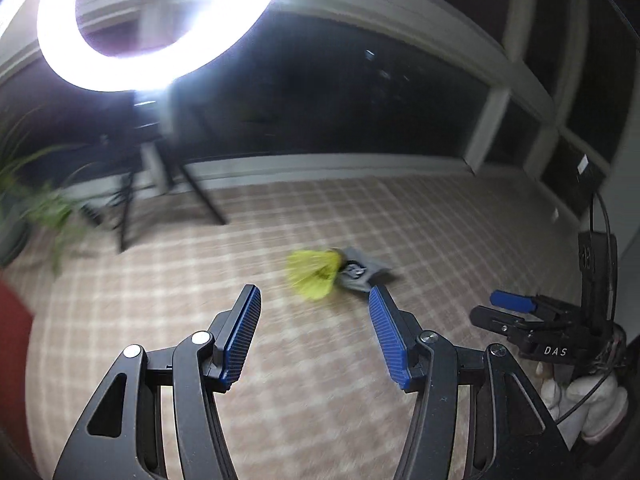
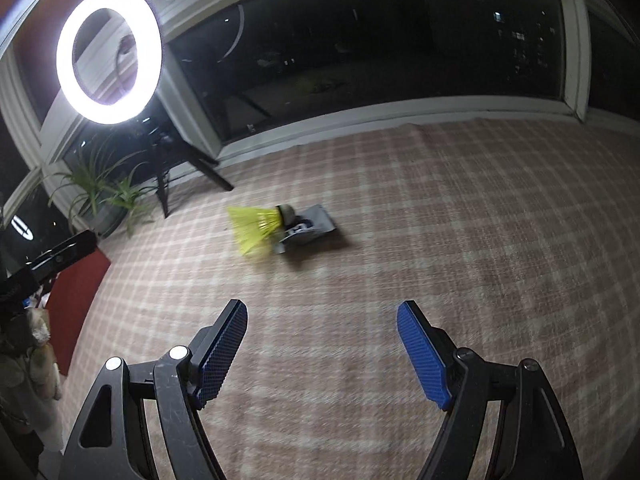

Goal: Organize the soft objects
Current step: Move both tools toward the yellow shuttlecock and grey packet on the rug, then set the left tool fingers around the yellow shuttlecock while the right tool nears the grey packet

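A: Both tools are in the air over the pink-and-cream checked carpet (image 2: 440, 208), and neither carries anything. The left gripper (image 1: 316, 312) has its blue ribbed pads apart with only carpet between them. The right gripper (image 2: 322, 328) stands wider, also empty.

B: And the target?

A: Out ahead on the carpet, well short of the dark window (image 2: 360, 40): a bright yellow fan-shaped soft piece (image 2: 252, 230) lying against a small grey fabric pouch with a white print (image 2: 310, 230). A little round brownish thing sits at the yellow piece's narrow end; too small to name. In the left view the pair lies just beyond the left gripper's tips, blurred.

B: So how would you play the approach?

A: I'd say it's a reach, not a grasp yet. Come in low, settle before closing, and pick one item, since they touch. The yellow one looks flimsy, so I'd pinch near its narrow end rather than the flared edge.

B: Hazards?

A: The ring light on its black tripod (image 2: 108, 56) and the potted green plant (image 2: 100, 188) stand off to the left, clear of the line. Dragging the pouch along seems the likelier slip.
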### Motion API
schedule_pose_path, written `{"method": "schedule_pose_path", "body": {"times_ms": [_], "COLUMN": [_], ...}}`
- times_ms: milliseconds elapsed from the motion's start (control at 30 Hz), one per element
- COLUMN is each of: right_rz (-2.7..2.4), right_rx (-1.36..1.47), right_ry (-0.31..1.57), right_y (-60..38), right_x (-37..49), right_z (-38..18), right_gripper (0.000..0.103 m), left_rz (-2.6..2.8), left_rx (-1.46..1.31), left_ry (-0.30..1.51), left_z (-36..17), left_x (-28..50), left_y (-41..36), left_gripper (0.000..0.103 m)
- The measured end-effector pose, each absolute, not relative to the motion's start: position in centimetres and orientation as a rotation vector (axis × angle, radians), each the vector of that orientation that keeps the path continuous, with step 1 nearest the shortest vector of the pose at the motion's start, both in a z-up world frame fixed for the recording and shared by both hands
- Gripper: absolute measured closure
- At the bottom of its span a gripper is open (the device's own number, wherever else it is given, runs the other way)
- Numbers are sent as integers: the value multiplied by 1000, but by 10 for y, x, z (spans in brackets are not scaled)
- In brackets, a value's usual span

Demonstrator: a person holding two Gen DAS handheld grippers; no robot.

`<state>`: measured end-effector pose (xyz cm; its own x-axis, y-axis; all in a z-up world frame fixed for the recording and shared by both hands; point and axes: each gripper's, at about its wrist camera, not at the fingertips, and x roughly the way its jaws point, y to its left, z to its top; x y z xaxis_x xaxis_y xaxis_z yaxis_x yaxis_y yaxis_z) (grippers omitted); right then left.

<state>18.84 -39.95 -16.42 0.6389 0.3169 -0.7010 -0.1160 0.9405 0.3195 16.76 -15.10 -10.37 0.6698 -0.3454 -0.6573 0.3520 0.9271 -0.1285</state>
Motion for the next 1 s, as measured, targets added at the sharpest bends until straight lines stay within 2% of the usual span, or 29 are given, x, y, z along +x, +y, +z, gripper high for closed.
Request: {"method": "schedule_pose_path", "body": {"times_ms": [267, 733, 800, 867, 1000], "right_rz": [192, 130, 127, 128, 123], "right_rx": [334, 407, 411, 415, 420], "right_ry": [866, 903, 904, 902, 900], "right_y": [-426, -465, -466, -467, -468], "right_x": [205, 208, 207, 206, 204], "right_z": [-189, -213, -215, -215, -215], "right_gripper": [29, 29, 29, 29, 29], "left_rz": [-461, -366, -352, -340, -358], "left_rx": [255, 570, 600, 633, 633], "left_ry": [852, 1101, 1126, 1141, 1182], "left_z": [-123, -177, -182, -188, -196], "left_x": [240, 313, 322, 329, 334], "left_y": [-229, -296, -300, -302, -302], "left_gripper": [47, 48, 52, 62, 70]}}
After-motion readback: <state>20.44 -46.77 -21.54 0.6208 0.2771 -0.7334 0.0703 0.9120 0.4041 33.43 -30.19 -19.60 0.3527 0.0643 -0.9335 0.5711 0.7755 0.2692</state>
